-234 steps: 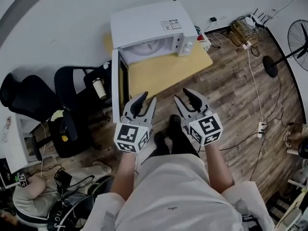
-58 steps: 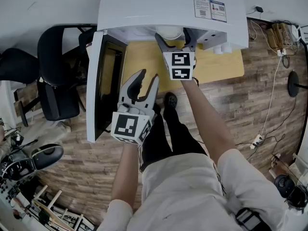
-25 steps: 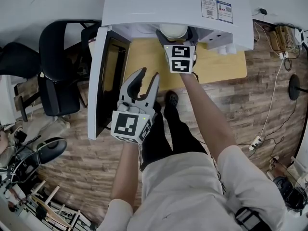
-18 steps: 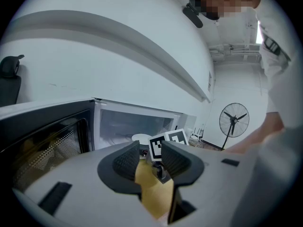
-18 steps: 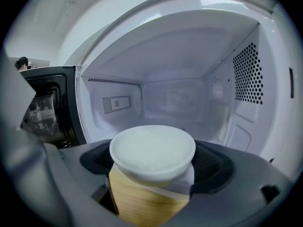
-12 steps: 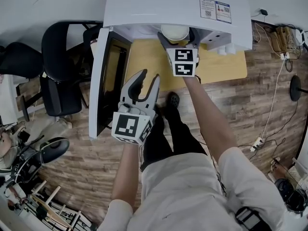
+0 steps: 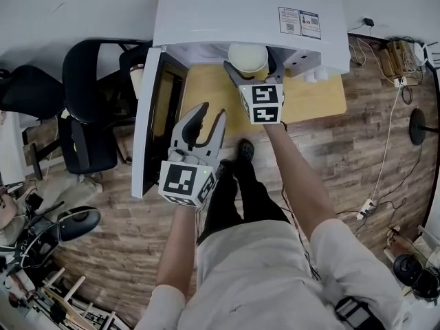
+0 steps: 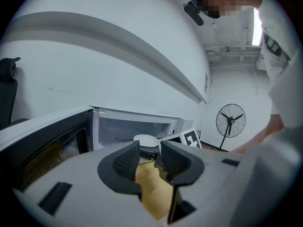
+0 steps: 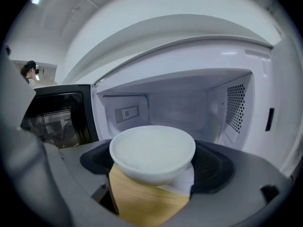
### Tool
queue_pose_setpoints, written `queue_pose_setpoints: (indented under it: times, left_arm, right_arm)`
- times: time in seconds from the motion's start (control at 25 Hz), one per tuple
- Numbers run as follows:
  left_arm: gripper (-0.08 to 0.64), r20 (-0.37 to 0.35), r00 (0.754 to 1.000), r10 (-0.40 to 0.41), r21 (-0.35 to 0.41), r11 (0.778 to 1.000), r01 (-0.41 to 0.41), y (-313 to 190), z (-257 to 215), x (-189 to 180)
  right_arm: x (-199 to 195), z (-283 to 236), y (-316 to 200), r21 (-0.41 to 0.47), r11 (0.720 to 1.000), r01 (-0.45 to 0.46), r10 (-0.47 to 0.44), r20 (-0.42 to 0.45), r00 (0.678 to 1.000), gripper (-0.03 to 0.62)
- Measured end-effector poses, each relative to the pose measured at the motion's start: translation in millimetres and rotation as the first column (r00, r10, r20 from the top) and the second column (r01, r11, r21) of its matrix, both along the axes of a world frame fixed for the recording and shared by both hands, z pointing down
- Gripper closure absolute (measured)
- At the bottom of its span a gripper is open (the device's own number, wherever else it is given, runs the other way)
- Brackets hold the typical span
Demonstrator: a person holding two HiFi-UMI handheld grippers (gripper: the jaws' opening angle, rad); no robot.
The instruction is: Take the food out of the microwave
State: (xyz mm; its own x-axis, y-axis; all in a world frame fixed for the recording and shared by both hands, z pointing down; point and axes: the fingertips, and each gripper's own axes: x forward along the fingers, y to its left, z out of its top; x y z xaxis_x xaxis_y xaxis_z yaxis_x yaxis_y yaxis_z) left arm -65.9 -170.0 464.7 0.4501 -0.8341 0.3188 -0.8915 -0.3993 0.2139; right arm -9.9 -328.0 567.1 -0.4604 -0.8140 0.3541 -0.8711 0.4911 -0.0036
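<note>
Gripping a plain white bowl (image 7: 247, 56) by its sides, the right tongs (image 9: 152, 168) hold it just outside the open mouth of the microwave (image 7: 234, 12), above the yellow desk (image 7: 206, 91). The bowl is round and shallow, pale and smooth on top; its contents cannot be made out. The dark-windowed door (image 7: 148, 122) stands swung out to the left. Near it the left tongs (image 7: 211, 115) hover, jaws apart, nothing between them. A black chair (image 7: 89, 95) sits beyond the door.

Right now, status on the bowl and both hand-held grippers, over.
Right hand-held gripper shut on bowl at microwave mouth. Left hand-held gripper open, empty. Door wide open, nothing blocking.
</note>
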Motion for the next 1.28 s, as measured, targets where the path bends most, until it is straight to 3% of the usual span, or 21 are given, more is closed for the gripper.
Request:
queue_pose_setpoints:
  times: [0.48,0.8,1.28]
  left_arm:
    - [0.431,-0.007,0.999,0.048,0.039,0.998,-0.048,20,-30,-5]
    - [0.431,-0.001,0.998,0.068,0.085,0.994,-0.068,61,-66,-7]
    - [0.431,-0.023,0.996,0.089,0.127,0.988,-0.085,83,-96,-9]
  right_arm:
    - [6,-35,55,0.002,1.0,-0.025,0.025,-0.025,0.999,0.103]
    - [11,-112,115,0.046,0.998,-0.034,0.035,-0.001,0.999,0.103]
    - [14,-190,163,0.072,0.996,-0.046,0.043,0.048,0.998,0.103]
